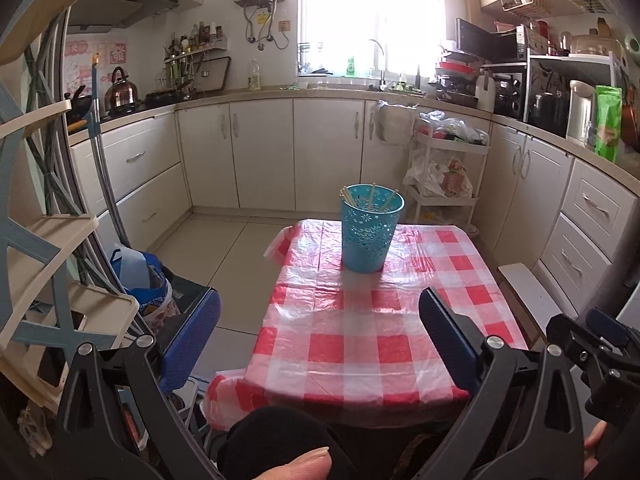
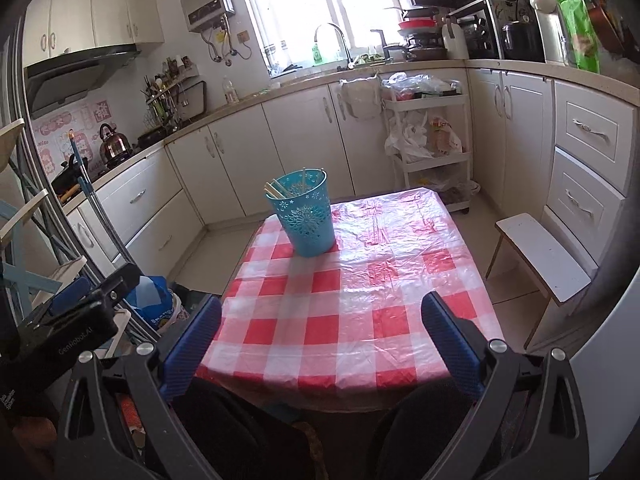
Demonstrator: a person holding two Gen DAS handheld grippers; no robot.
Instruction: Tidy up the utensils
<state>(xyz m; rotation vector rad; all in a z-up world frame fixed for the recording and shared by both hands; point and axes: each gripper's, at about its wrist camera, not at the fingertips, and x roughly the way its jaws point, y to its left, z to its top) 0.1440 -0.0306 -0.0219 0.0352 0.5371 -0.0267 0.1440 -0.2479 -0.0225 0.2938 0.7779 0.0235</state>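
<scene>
Left wrist view: the left hand-held gripper [image 1: 320,344] hangs over the near edge of the table [image 1: 360,352], its two blue fingers [image 1: 192,344] spread wide with nothing between them. Straight ahead of it, near the table's far edge, stands a blue cup [image 1: 370,228], upright on the red-and-white checked cloth [image 1: 400,320]. Several chopsticks [image 1: 372,196] lean inside the cup, their tips showing just above the rim. Below the gripper a thumb [image 1: 296,462] and a dark knee [image 1: 276,436] show. At the right edge of this view, beside the left gripper, part of the other black gripper body appears.

Right wrist view: the right hand-held gripper [image 2: 320,344] also sits at the near edge of the table [image 2: 400,320], fingers [image 2: 452,344] spread apart and empty. From here the cup [image 2: 308,216] lies ahead and a little to the left, apart from both grippers, with the chopsticks [image 2: 280,190] leaning toward its left rim. The cloth [image 2: 360,280] between gripper and cup is bare. To the right of the gripper, off the table, stands a white stool [image 2: 540,256]. Ahead past the table, a white cart [image 2: 432,128] with bags stands against the cabinets [image 2: 240,160]. Two dark knees show beneath the gripper.
</scene>
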